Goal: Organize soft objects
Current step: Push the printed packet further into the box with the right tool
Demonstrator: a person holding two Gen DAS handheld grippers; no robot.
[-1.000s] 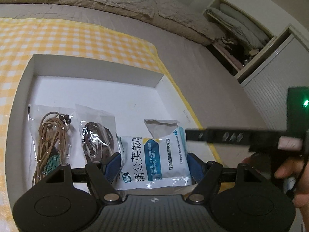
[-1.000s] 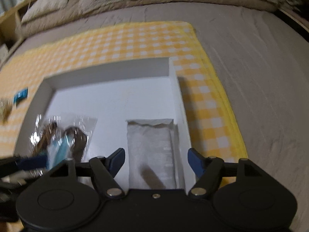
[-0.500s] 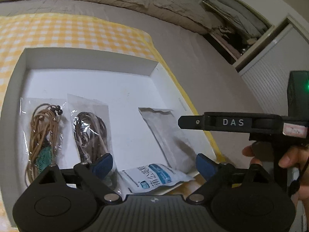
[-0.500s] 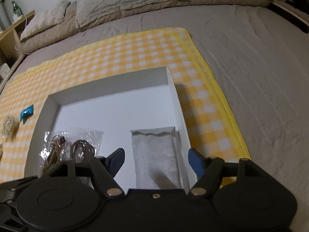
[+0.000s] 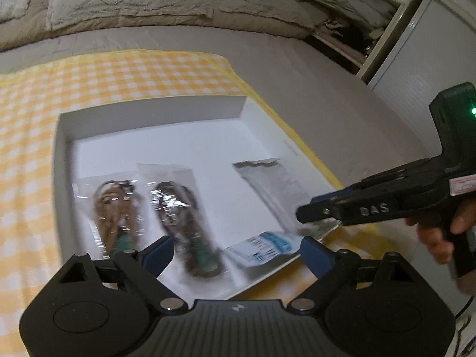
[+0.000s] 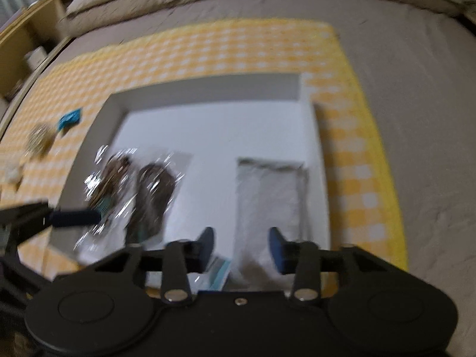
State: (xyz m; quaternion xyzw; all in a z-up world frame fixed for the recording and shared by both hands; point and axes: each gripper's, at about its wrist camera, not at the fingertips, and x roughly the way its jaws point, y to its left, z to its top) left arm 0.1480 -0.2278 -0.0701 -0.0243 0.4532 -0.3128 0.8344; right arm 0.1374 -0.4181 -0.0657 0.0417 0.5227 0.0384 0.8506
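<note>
A white shallow box (image 5: 154, 113) lies on a yellow checked cloth (image 5: 125, 71). In it lie two clear bags of brown cords (image 5: 119, 205) (image 5: 184, 214), a grey sachet (image 5: 273, 184) and a blue-and-white sachet (image 5: 263, 247) at the near edge. My left gripper (image 5: 235, 253) is open and empty above the box's near edge. My right gripper (image 6: 241, 248) is partly closed with nothing between its fingers, over the grey sachet (image 6: 270, 196); it also shows from the side in the left wrist view (image 5: 306, 214).
The cloth lies on a grey bed (image 5: 312, 83) with pillows (image 5: 125, 3) at the back. A small blue packet (image 6: 70, 118) and a yellowish bundle (image 6: 38, 141) lie on the cloth left of the box. An open closet (image 5: 351, 23) stands at the right.
The blue-and-white sachet left my left gripper and now lies in the box. My left gripper drew back and up. My right gripper's fingers narrowed and it moved over the grey sachet.
</note>
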